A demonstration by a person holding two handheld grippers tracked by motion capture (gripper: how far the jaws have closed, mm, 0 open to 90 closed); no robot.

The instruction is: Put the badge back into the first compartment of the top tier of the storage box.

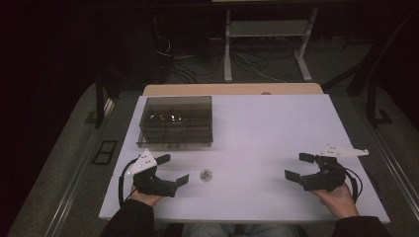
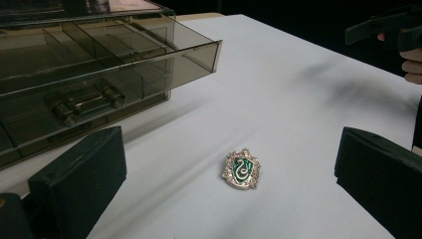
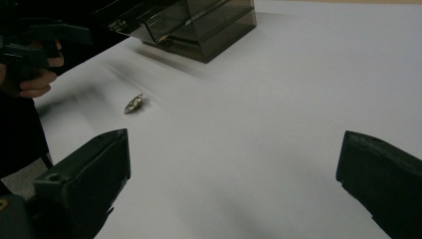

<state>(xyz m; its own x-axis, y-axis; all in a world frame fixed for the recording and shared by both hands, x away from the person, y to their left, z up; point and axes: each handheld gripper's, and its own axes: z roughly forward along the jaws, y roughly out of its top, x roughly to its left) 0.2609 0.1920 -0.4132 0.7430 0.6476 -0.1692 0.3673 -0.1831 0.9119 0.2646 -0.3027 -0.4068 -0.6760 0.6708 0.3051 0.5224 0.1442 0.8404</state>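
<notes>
- At the left of the white tabletop point(image 1: 267, 128), the left hand-held gripper point(image 1: 172, 170) rests low on the surface with its black jaws spread wide and nothing between them.
- Behind it, toward the far left part of the tabletop, stands a smoky transparent plastic organiser box with inner dividers point(image 1: 175, 121); in the left gripper view one compartment tray juts out toward the open surface, and a small metal clasp shows on the box front point(image 2: 87, 104).
- Just to the right of the left hand-held gripper, and apart from it, lies a small shield-shaped metal badge with green enamel and a silver rim point(image 1: 205, 175), flat on the tabletop and in front of the box.
- Seen along the left jaws, the badge point(image 2: 241, 169) sits ahead of and between them, not yet touched.
- The step in hand looks like the approach to pick up the badge, probably to drop it into a box compartment.
- The next move likely calls for lowering the jaws on either side of the thin badge and closing on its edges; lying flat, it may slide or slip.
- The badge bears a curled silver serpent figure; no lettering can be read on it or the box.
- At the far right, the right hand-held gripper point(image 1: 302, 166) also stands released and empty, well apart from the badge.
</notes>
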